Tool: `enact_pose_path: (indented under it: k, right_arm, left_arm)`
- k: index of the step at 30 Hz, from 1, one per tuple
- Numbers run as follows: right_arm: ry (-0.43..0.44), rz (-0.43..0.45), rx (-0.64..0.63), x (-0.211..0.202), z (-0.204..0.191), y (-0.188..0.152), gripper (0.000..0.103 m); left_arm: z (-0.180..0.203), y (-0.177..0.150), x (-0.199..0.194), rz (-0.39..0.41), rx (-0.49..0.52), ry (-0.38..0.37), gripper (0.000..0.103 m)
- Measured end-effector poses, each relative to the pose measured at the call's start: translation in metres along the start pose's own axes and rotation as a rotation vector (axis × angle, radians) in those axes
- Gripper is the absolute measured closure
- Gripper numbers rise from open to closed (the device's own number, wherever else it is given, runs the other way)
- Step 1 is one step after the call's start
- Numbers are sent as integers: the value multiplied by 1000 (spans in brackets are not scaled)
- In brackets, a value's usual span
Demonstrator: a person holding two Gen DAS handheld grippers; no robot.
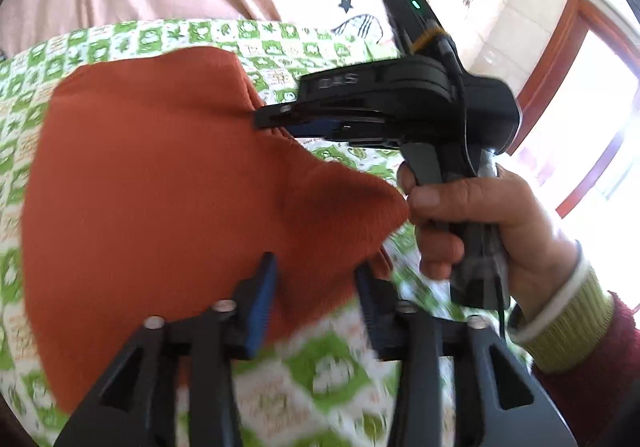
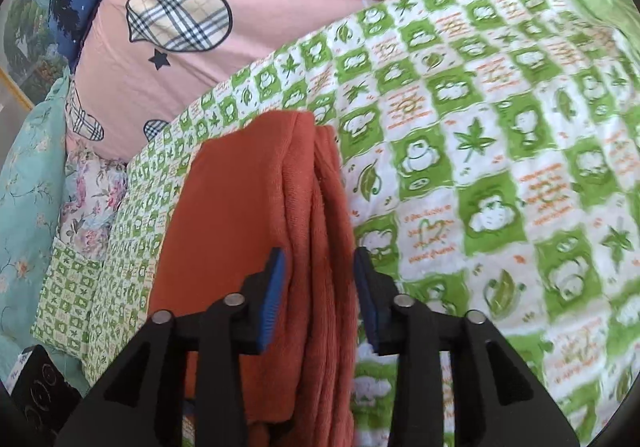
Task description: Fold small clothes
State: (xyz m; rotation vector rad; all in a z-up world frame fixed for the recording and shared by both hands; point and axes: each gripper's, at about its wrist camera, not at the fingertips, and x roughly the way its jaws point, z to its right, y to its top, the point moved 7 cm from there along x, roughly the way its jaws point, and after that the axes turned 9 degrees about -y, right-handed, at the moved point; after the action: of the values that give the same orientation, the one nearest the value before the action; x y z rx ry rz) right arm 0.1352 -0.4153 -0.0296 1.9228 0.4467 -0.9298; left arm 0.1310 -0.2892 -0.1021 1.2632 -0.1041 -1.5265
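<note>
My left claw [image 1: 316, 287] has its two blue-padded fingers spread, and the orange cloth [image 1: 160, 183] sags between them. The fingers stand a little off the fabric on both sides, so I read this claw as released, not pinching anything. The picture is blurred near the bottom.

My right claw [image 1: 276, 119] shows from the side in the left view. It reaches in from the right, and its tips meet the cloth at a bunched edge, the fabric pulling toward them in a small pucker. From that angle it looks clenched on the cloth. In its own view, though, the right claw [image 2: 320, 275] has its blue pads apart, with several stacked folds of the orange cloth [image 2: 256, 231] running up between them, so I cannot tell for certain whether it truly grips.

My right hand [image 1: 480, 223] wraps the black handle, with a striped cuff and a dark red sleeve [image 1: 592, 347] at the wrist.

The cloth lies on a bed, over a green and white checked sheet [image 2: 480, 167] printed with leaves and little cartoon figures. Behind it rises a pink quilt [image 2: 280, 7] with plaid heart patches and dark stars. At the left edge sit a pale blue flowered pillow [image 2: 28, 175] and a flowered cloth [image 2: 92, 203] beside it.
</note>
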Motion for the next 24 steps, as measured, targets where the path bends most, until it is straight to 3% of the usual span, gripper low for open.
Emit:
enact_pose_path:
  k: [2,4,11,15,16,18,21,22,23,24]
  right_arm:
    - [26,-7,6,-4,1,-6,39]
    - [33,-27,4,-4,0,-14,37]
    - [66,-87,33,17,0,-21,37]
    - [76,-84,52,30,2,-15,37]
    - [80,-88,61,33,2,-15,38]
    - [107,-116,76,41,0,-19,60]
    - [134,-144,76,47,-10,-25,72]
    - [126,-142,67,45,-14,-26,73]
    - [117,-132,59,41,-18,-26,75]
    - [114,-118,51,36,-24,-27,77]
  left_arm:
    - [-5,-6,-21,20,-27,2,29]
    - [-15,-10,-44,49,-57,3,23]
    - [-105,1,-98,141,-265,129,20]
    - [-152,10,-79,87,-417,36,20]
    - [-160,11,-72,72,-443,16,20]
    - [-176,15,-59,55,-486,-7,20]
    - [-185,20,-46,62,-500,-43,21]
    - [-185,23,-43,64,-488,-46,27]
    - [-185,26,-38,50,-465,-38,45]
    - [-185,24,-34,37,-453,-18,52]
